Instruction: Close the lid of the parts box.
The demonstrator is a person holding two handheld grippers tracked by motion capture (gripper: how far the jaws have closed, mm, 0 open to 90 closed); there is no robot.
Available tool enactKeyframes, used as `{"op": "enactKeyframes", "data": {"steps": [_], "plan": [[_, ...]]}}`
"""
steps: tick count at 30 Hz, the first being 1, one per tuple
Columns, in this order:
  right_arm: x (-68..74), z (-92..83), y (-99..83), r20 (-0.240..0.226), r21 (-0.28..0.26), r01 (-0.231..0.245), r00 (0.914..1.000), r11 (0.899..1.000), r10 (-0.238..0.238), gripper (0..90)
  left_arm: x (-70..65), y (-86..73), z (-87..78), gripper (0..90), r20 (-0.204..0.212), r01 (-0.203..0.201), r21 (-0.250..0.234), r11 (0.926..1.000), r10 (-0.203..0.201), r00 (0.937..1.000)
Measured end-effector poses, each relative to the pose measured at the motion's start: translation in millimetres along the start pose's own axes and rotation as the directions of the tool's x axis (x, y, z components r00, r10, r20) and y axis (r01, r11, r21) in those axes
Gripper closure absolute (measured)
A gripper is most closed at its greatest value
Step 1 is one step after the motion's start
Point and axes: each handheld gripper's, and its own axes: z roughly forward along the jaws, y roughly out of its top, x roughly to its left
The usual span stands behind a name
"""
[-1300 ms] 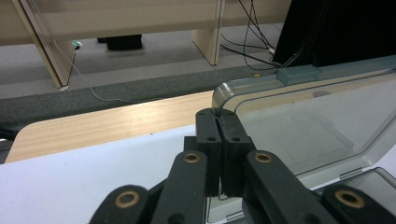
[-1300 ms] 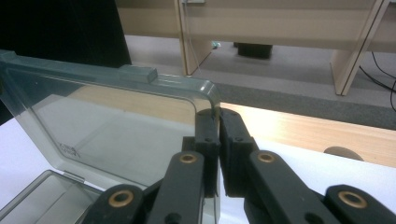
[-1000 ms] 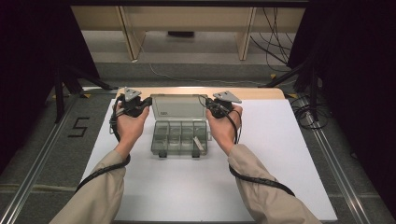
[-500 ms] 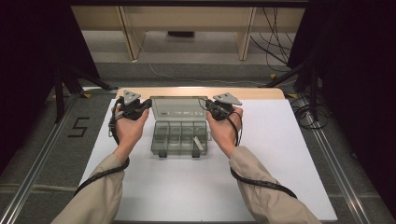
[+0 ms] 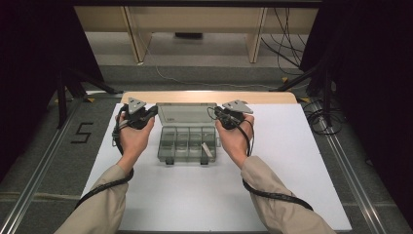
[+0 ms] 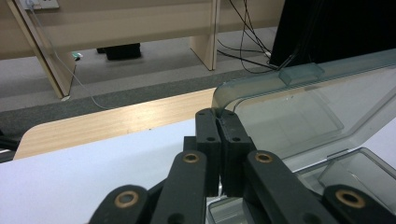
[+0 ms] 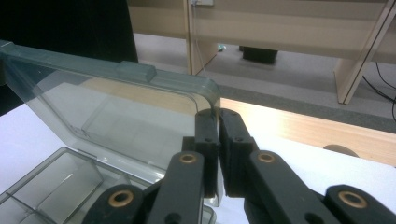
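A clear plastic compartment box (image 5: 187, 145) sits on the white tabletop (image 5: 297, 165) with its hinged lid (image 5: 187, 115) raised at the far side. My left gripper (image 5: 155, 111) is shut on the lid's left corner; in the left gripper view the lid (image 6: 308, 107) edge is pinched between the tips of the left gripper (image 6: 218, 115). My right gripper (image 5: 217, 113) is shut on the lid's right corner, and the right gripper view shows the lid (image 7: 116, 107) clamped in the right gripper (image 7: 218, 115). The compartments (image 7: 56, 186) lie below. A small pale item (image 5: 206, 149) rests in a right-hand compartment.
A wooden strip (image 5: 209, 96) borders the table's far edge. Beyond it are desk legs (image 5: 134, 34) and cables (image 5: 287, 29) on the floor. A "5" mark (image 5: 82, 132) is on the floor at left. Metal rails (image 5: 34, 180) run along both sides.
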Motion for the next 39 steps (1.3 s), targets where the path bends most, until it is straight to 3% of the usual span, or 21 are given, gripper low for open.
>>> {"op": "enactKeyframes", "data": {"steps": [22,39], "plan": [[3.8,-9.5,-6.7,-0.008,-0.002,0.026,0.9996,1.000,-0.026,87.2,-10.2,-6.4,-7.9,87.6,-0.018,0.004,-0.023,0.9997,-0.005,0.9998],[7.6,-16.2,-13.5,-0.008,-0.011,0.033,0.9994,0.999,-0.033,87.2,-15.2,-11.5,-14.4,87.4,-0.008,-0.001,-0.028,0.9996,0.001,1.0000]]}}
